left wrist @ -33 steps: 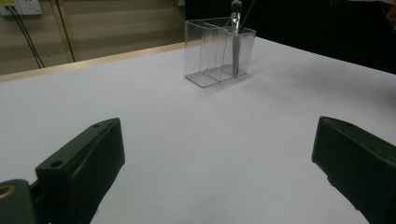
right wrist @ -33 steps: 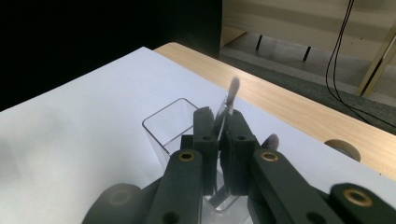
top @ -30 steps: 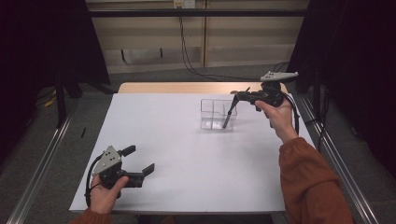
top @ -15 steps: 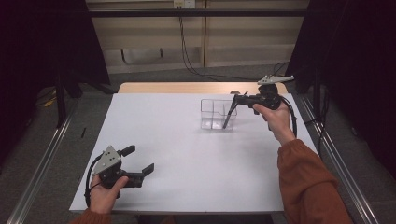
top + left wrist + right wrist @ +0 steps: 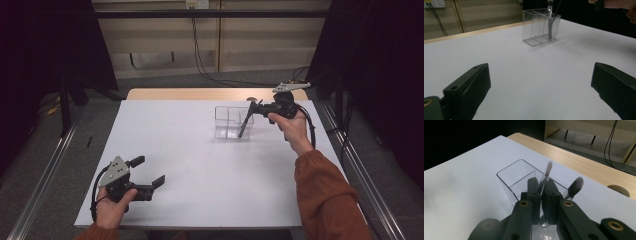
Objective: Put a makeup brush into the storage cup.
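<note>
Two hand-held grippers are at work over the white counter [image 5: 200, 150]. At the near left corner, the left hand-held gripper [image 5: 150, 172] rests low by the counter's front edge in the person's left hand [image 5: 111, 207], its jaws standing wide apart with nothing between them; the left gripper view looks between them across bare counter toward the far box. Farther right, toward the back edge, stands a clear plastic organizer [image 5: 231, 122] with inner dividers. The right hand-held gripper [image 5: 251, 106], held in the person's right hand [image 5: 292, 129], is above the organizer's right end with its jaws clamped together on a slim makeup brush [image 5: 547, 173]. That brush slants down into the organizer's right-hand compartment. In the right gripper view, a second, fuller brush [image 5: 575, 187] shows just right of the jaws.
</note>
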A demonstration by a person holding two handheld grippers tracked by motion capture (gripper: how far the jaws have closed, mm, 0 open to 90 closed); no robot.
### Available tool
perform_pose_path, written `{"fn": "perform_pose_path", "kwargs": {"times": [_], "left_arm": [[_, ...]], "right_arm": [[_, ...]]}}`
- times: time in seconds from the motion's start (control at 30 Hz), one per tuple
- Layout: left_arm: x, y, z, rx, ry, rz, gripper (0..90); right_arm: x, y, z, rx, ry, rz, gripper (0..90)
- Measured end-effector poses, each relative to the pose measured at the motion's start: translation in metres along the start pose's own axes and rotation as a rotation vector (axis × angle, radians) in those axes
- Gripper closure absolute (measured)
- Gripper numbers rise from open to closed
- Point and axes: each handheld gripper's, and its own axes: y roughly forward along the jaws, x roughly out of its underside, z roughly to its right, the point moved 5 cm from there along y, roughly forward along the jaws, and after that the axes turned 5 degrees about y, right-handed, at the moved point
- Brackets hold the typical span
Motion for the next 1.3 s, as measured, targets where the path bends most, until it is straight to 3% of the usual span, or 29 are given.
{"fn": "perform_pose_path", "kwargs": {"times": [1.3], "left_arm": [[0.001, -0.001, -0.004, -0.012, -0.030, 0.002, 2.6]], "right_arm": [[0.018, 0.020, 0.006, -0.001, 0.016, -0.001, 83.0]]}}
